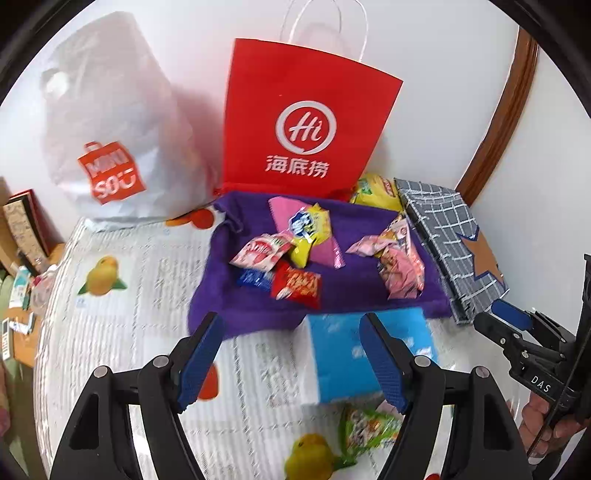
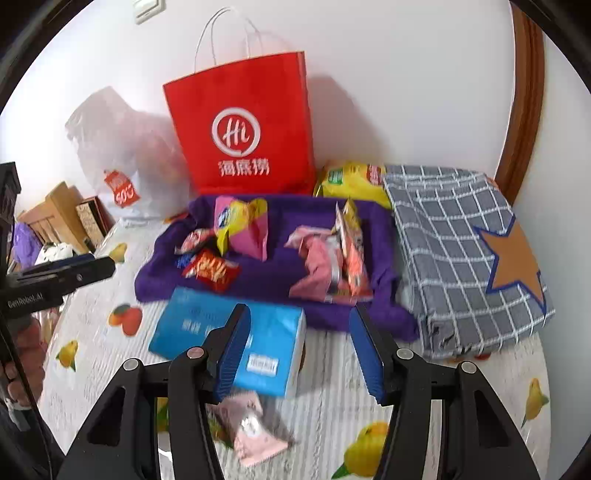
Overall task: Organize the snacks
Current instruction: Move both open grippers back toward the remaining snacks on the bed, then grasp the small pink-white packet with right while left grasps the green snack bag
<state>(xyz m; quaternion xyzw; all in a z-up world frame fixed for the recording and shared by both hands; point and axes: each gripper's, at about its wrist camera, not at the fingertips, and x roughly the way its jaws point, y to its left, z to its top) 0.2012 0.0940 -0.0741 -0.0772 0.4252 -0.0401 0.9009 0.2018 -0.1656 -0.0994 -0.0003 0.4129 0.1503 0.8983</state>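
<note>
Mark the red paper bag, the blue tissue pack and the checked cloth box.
red paper bag (image 2: 243, 122), right wrist view, front panel.
blue tissue pack (image 2: 273, 332), right wrist view, top face.
checked cloth box (image 2: 443, 236), right wrist view, top.

A plain white wall (image 2: 388, 74) backs the table (image 2: 332, 387), which wears a white cloth printed with fruit. A curved brown wooden frame (image 2: 524, 110) rises at right; a light switch (image 2: 147, 9) sits high up. Daylight is soft.

We've got a table covered in a fruit-print cloth (image 2: 325, 373). Sitting right on it: a purple cloth (image 2: 273, 284), blue tissue box (image 2: 273, 332), grey checked bundle (image 2: 458, 258), red paper bag (image 2: 243, 92), white plastic bag (image 1: 110, 110), plus a loose pink snack packet (image 2: 251, 432).
</note>
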